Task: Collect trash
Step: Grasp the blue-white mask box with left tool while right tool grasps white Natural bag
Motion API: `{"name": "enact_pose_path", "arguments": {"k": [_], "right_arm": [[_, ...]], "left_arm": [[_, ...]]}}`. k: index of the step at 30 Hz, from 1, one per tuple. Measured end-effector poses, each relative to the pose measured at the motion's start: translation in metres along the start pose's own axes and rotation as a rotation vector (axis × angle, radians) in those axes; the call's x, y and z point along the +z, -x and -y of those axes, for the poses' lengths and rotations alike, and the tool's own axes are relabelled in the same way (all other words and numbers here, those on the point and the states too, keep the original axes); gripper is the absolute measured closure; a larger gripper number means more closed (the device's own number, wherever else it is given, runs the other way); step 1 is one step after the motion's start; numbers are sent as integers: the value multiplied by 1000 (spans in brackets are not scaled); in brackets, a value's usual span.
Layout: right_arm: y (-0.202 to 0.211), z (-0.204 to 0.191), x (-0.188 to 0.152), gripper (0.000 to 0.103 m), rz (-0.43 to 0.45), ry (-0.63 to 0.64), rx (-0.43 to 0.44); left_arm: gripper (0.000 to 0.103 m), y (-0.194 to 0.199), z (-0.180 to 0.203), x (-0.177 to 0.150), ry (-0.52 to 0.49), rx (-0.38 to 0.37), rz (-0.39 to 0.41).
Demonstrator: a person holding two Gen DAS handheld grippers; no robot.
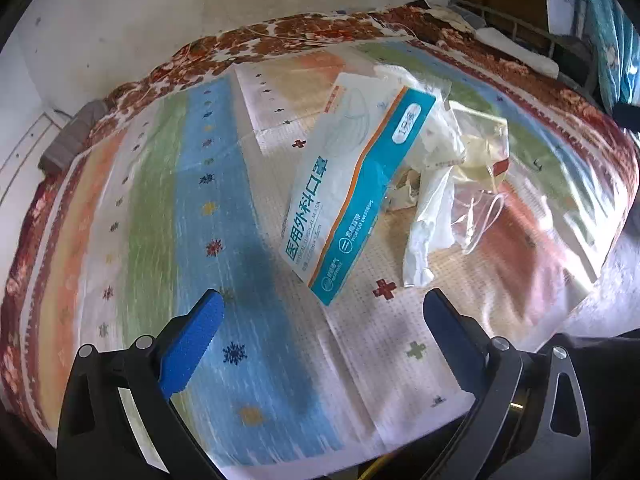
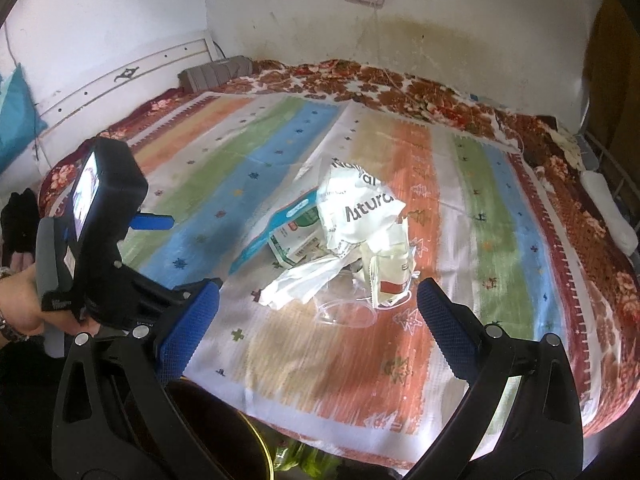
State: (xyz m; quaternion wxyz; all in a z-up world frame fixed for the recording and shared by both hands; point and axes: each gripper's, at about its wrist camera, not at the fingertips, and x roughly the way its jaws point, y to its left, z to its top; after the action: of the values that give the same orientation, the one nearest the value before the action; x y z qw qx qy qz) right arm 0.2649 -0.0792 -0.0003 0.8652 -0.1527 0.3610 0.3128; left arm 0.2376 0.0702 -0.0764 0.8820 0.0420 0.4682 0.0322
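Note:
A pile of trash lies on a striped cloth (image 1: 224, 208) on a bed. In the left wrist view a white and teal mask packet (image 1: 356, 184) leans on crumpled white plastic (image 1: 432, 200) and a clear bag (image 1: 480, 148). My left gripper (image 1: 324, 308) is open and empty, just short of the packet's near end. In the right wrist view the pile shows as a crumpled white bag (image 2: 360, 208), the teal packet (image 2: 276, 232), white tissue (image 2: 300, 284) and a clear plastic piece (image 2: 348, 308). My right gripper (image 2: 320, 300) is open and empty, near the pile's front.
The left gripper's body (image 2: 100, 216) and the hand holding it are at the left of the right wrist view. A dark round bin rim (image 2: 240, 440) sits below the bed's near edge. A floral blanket (image 2: 400, 88), a grey pillow (image 2: 216, 72) and a white wall (image 2: 280, 20) lie behind.

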Motion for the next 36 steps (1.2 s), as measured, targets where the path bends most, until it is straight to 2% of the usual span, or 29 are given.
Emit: {"name": "enact_pose_path", "arguments": {"k": [5,10,14,19,25,27,30,32,33,34,35,36], "right_arm": [[-28,2,4,9,-18,41,-35],[-58,8,7,9,-34,53,-44],[-76,6,14,11,-46,60,-54],[-98,7,18,14,-74,65,-60],[-118,11,27,25,-85,41,-68],[-126,12,29,30,-99,39,-68],[-131,12,30,39,-105,30,-55],[-136,11,31,53,-115,36,-47],[-137,10,31,61,-117,40,-45],[-138,9,31,67,-120,45,-44],[-139,9,32,78,-122,46,-46],[-139,9,32,81,-119,46,-53]], "left_arm": [[6,-11,0,4,-2,-9,1],[6,-32,-2,3,15,11,-37],[6,-36,-8,6,35,34,-9],[6,-46,-16,11,103,-8,2],[9,-58,-6,16,78,10,19],[11,-60,-5,18,69,40,32],[22,-63,1,23,46,86,61],[29,-65,2,25,44,88,62],[36,-67,3,26,41,93,63],[51,-66,4,26,37,101,63],[60,-67,3,27,36,103,62],[75,-67,0,28,47,79,54]]}}
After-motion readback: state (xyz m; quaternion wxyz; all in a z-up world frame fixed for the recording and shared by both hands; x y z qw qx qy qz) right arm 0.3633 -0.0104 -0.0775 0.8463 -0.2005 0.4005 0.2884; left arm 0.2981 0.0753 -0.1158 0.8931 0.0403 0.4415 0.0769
